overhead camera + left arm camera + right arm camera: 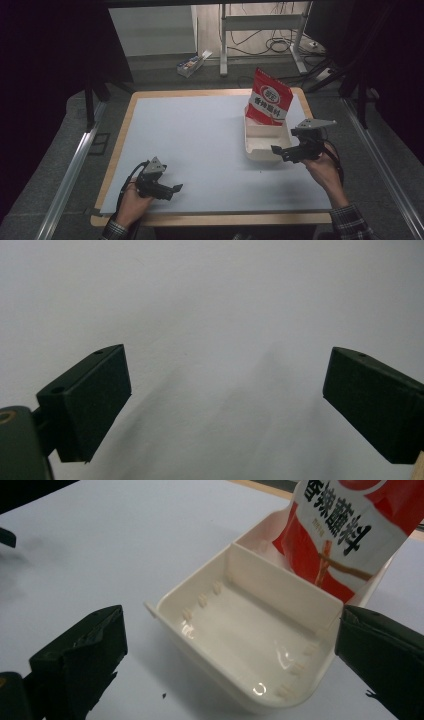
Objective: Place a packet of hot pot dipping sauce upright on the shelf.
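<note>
Two compartments in the cream tray (260, 145), far right of the bench (200, 145). Red seasoning packet (269, 100) stands upright in the far compartment; the near one is bare. Right gripper (280, 151) at the tray's near right corner, jaws wide apart, holding nothing, tray wall between them. Left gripper (172, 189) low over the near left bench, jaws wide apart, empty.
</note>
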Tool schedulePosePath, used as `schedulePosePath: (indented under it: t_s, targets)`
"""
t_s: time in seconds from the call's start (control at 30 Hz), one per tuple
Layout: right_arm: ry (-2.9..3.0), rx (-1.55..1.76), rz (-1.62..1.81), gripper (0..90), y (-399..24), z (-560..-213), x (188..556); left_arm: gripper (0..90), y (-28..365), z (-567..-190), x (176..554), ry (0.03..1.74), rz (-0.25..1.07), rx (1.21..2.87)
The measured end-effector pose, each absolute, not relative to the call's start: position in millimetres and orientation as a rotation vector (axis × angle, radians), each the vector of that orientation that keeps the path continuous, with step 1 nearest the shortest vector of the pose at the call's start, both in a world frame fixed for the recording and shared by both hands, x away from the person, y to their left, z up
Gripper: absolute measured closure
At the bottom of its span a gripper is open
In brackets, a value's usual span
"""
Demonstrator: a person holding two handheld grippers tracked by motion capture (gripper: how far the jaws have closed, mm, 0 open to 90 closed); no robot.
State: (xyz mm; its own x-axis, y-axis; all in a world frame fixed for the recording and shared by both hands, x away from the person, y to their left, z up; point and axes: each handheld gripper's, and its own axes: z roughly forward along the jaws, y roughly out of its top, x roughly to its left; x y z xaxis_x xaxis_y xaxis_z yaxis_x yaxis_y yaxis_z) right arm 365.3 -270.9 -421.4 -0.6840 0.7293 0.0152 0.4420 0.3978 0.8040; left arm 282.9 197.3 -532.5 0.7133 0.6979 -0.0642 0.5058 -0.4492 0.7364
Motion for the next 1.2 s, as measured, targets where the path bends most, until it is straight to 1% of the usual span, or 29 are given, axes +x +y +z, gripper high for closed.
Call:
schedulePosePath:
  t_s: [0.53,1.2]
  targets:
    - [2.341,0.995,1.164,0.3,-276,-444,329,5.3,196,-533,282,0.898,0.327,2.154]
    - [2.315,1.041,1.168,0.4,-291,-472,304,5.3,195,-533,281,0.889,0.329,2.162]
